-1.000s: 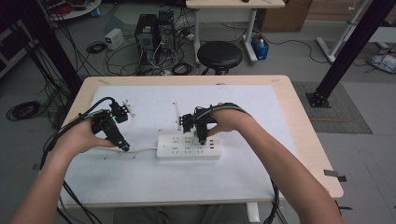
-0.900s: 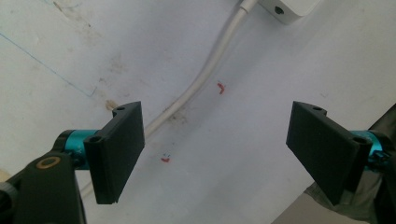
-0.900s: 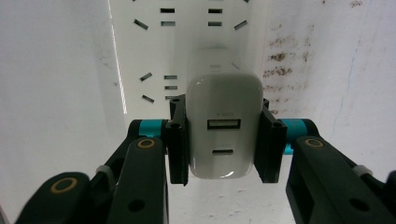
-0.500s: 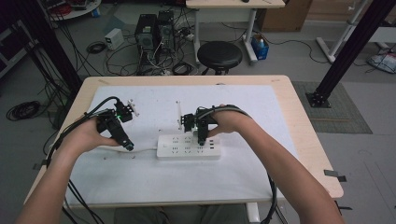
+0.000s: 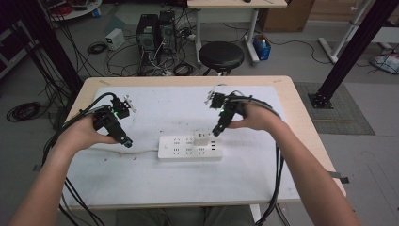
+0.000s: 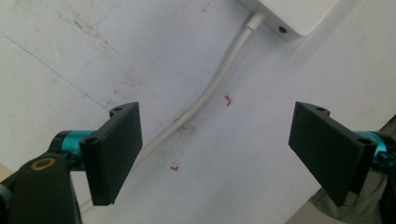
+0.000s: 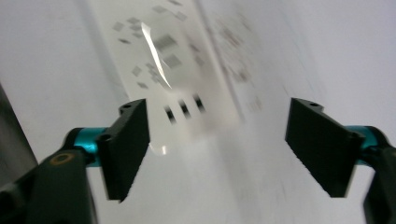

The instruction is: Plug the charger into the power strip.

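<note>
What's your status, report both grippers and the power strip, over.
Left gripper open, over the strip's cable. Right gripper open, empty, beside the power strip. White adapter plugged into the strip. Nothing in the way.

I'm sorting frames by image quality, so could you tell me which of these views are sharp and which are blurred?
Left gripper view: sharp, the white cable and the red marks on the mat are crisp. Right gripper view: motion-smeared, the power strip is streaked, with a glare line across it. High view: dim but clear.
</note>
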Tool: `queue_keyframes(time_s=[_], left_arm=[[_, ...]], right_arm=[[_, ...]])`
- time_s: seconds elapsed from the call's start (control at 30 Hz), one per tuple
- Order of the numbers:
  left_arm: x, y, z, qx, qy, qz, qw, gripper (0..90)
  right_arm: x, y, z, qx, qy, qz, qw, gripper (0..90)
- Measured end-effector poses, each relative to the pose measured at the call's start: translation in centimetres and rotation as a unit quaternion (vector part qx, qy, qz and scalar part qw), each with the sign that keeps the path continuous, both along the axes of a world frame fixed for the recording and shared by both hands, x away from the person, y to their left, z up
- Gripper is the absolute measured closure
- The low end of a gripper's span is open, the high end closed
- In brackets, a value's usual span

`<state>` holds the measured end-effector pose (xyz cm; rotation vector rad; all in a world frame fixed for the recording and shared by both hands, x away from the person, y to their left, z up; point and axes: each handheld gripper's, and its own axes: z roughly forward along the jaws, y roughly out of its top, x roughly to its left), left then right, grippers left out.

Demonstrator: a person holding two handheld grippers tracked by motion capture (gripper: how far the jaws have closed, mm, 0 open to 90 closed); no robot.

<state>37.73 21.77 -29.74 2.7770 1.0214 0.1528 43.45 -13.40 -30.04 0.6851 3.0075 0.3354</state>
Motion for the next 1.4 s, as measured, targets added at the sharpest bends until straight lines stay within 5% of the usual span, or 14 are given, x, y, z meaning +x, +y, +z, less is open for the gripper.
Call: queue_keyframes(time_s=[0.07,0.1,0.13,0.17,0.33,0.43,0.77,1.4], left_arm=[[0.2,0.2,0.4,0.006,-0.002,0.001,1.0,16.5],[0.2,0.2,0.4,0.006,-0.002,0.001,1.0,16.5],[0.5,0.4,0.7,0.007,-0.001,0.001,1.0,16.5],[0.6,0.4,0.9,0.004,-0.003,0.004,1.0,16.5],[1.4,0.7,1.6,0.007,-0.009,0.013,0.9999,16.5],[1.8,1.0,1.8,0.006,-0.008,0.014,0.9999,16.5],[2.2,1.0,2.0,0.005,-0.013,0.023,0.9996,16.5],[2.3,-0.4,2.3,0.013,-0.018,0.02,0.9996,16.5]], right_arm=[[0.2,-2.2,1.0,-0.017,-0.011,-0.058,0.9981,21.3],[0.2,-2.2,1.0,-0.017,-0.011,-0.058,0.9981,21.3],[0.2,-3.2,1.3,-0.022,-0.006,-0.099,0.9948,21.3],[0.1,-5.8,2.0,-0.043,-0.004,-0.168,0.9849,21.3],[-0.3,-9.9,2.6,-0.077,-0.006,-0.251,0.9649,21.3],[-0.5,-11.6,2.9,-0.069,0.006,-0.28,0.9574,21.3],[-1.1,-13.2,3.7,-0.066,0.002,-0.296,0.9529,21.3],[-1.1,-13.7,2.7,-0.064,0.01,-0.295,0.9533,21.3]])
